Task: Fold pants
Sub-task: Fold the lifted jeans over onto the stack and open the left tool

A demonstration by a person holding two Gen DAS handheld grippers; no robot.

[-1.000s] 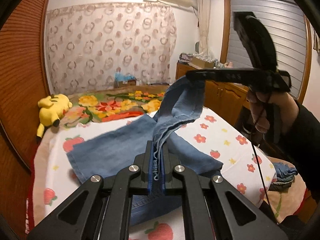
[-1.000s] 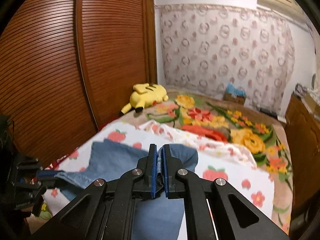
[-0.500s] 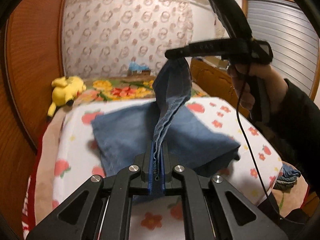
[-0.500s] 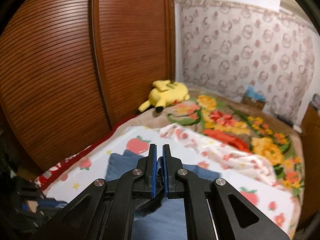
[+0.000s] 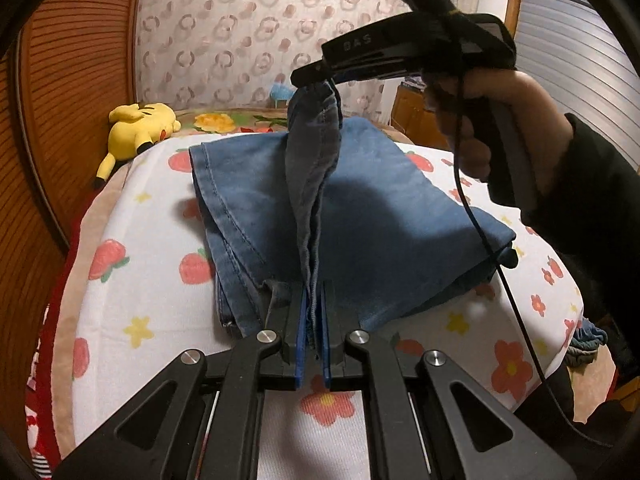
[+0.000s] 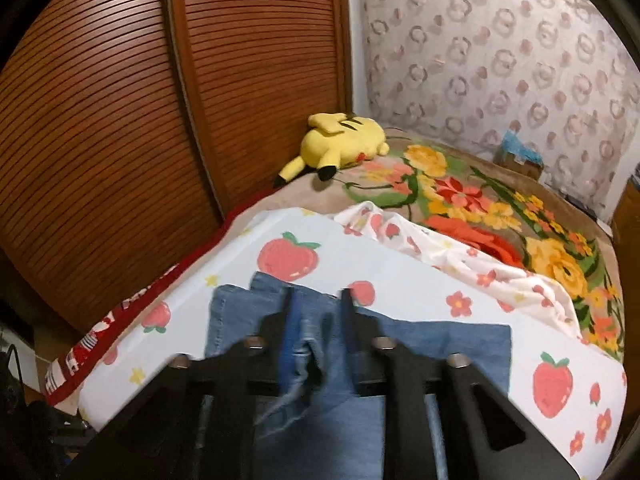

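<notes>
Blue denim pants lie folded on a white strawberry-print sheet. My left gripper is shut on a raised denim edge low over the near side of the pants. That strip of cloth runs up and away to my right gripper, held in a person's hand above the far side. In the right wrist view the right gripper has its jaws opening. A bunched fold of the pants hangs loose in the gap, and the view is blurred.
A yellow plush toy lies on the floral blanket beyond the sheet. A slatted wooden wardrobe runs along the bed's left side. A heap of clothes sits on the floor at the right.
Both grippers have come down toward the bed, laying the lifted denim over the folded pants. The right gripper's jaws, shut on denim before, now stand apart.
</notes>
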